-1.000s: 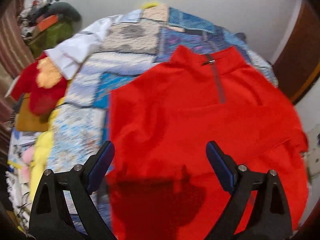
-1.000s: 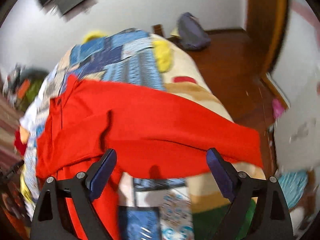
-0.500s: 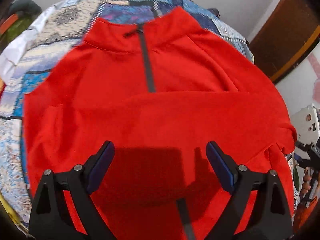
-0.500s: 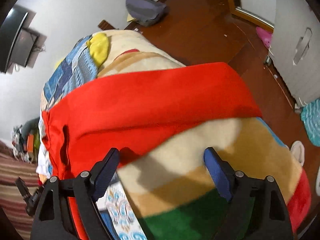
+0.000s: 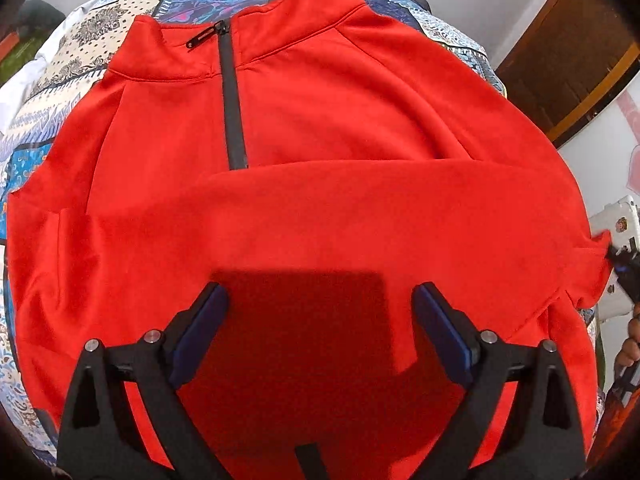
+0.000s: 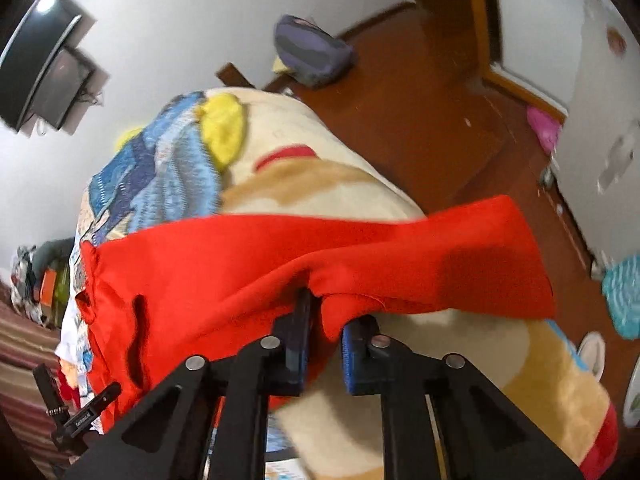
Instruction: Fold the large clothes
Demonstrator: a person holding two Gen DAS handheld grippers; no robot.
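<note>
A red zip-neck pullover (image 5: 320, 128) lies front up on the bed, collar far, dark zipper (image 5: 234, 108) down the chest. One sleeve is folded across the body. My left gripper (image 5: 318, 328) is open and empty, hovering over the lower body of the pullover. My right gripper (image 6: 324, 340) is shut on the edge of the pullover's red sleeve (image 6: 360, 264) at the right side of the bed. It shows at the right edge of the left wrist view (image 5: 624, 268).
A patchwork blue quilt (image 5: 80, 36) covers the bed under the pullover, with a cream and tan blanket (image 6: 320, 172) on the right. A grey bag (image 6: 312, 56) lies on the brown floor. A clothes pile (image 6: 44, 272) sits at far left. A wooden door (image 5: 568, 48) stands right.
My right gripper closed on the sleeve edge; half a second ago it was open. My left gripper moved in over the pullover and stayed open.
</note>
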